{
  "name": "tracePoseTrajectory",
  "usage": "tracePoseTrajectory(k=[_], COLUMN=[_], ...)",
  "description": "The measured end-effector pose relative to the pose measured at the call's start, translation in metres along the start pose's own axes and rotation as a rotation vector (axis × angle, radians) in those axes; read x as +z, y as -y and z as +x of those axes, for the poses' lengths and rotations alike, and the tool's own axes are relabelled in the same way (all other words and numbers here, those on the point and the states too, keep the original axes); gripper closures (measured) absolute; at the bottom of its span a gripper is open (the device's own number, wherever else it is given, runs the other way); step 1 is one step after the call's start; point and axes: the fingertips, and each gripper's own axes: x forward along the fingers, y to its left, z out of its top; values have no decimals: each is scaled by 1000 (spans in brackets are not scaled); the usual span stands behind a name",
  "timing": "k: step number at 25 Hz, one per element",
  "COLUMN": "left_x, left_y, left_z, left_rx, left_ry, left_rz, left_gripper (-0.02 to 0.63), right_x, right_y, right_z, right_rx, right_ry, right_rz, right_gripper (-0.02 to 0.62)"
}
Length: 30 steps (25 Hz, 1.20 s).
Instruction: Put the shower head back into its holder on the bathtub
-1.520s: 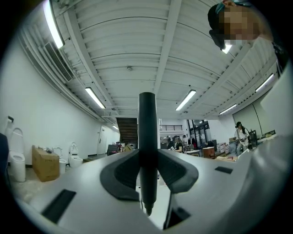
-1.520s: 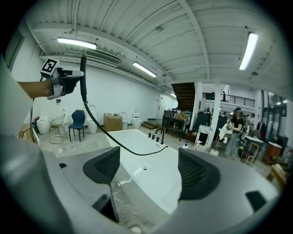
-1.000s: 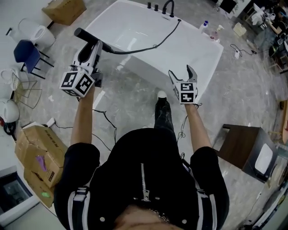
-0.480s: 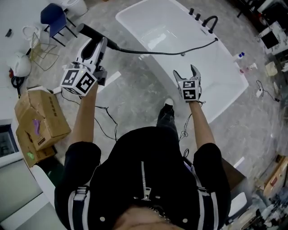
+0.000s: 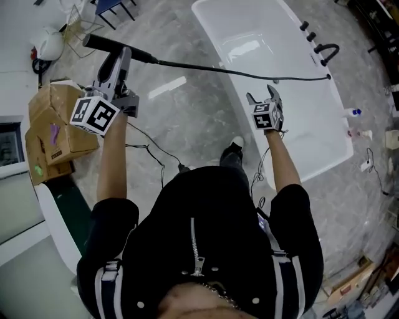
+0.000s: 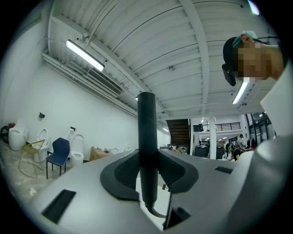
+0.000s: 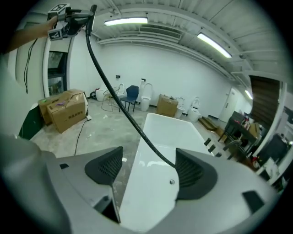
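My left gripper (image 5: 118, 57) is shut on the black shower head (image 5: 106, 45), held out to the left, well away from the white bathtub (image 5: 262, 37). In the left gripper view the handle (image 6: 146, 137) stands upright, pinched between the pads. Its black hose (image 5: 212, 68) stretches taut across to the tub's far rim by the black tap (image 5: 328, 50). My right gripper (image 5: 260, 95) hovers over the tub's near edge, just short of the hose, jaws closing with nothing pressed between them. In the right gripper view the hose (image 7: 119, 98) slants down and vanishes behind the right pad.
Cardboard boxes (image 5: 56, 124) stand at the left, with a wire basket (image 5: 75, 25) and a blue chair (image 5: 115, 5) beyond them. A thin cable (image 5: 149, 162) trails over the marble floor. Small bottles (image 5: 355, 113) sit on the floor to the right of the tub.
The left gripper has carried the shower head leftward away from the tub, drawing the hose straight. The right gripper has dropped and moved in towards the hose, its jaws a little narrower.
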Motion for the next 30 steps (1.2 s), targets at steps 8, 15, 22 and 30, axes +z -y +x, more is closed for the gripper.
tracePoseTrajectory(k=[8,15,22,30], left_x=[20,29,27,18], left_y=[-14,-9,-17,-27], left_z=[-10,-12,-17,-22], left_rx=[151,224,301,354], left_ry=[48,66,64,27], left_rz=[-11,-18,-14,-1], left_gripper=[472,472,472,472], right_x=[-13,-33,-34,-32], right_y=[44,98,125,130], right_z=[80,126,145,138], right_rx=[-40,-91,-94,-46], right_ry=[-60,-110,-109,-105], right_rz=[-86,-98,-62,-58], right_gripper=[239,242,338,468])
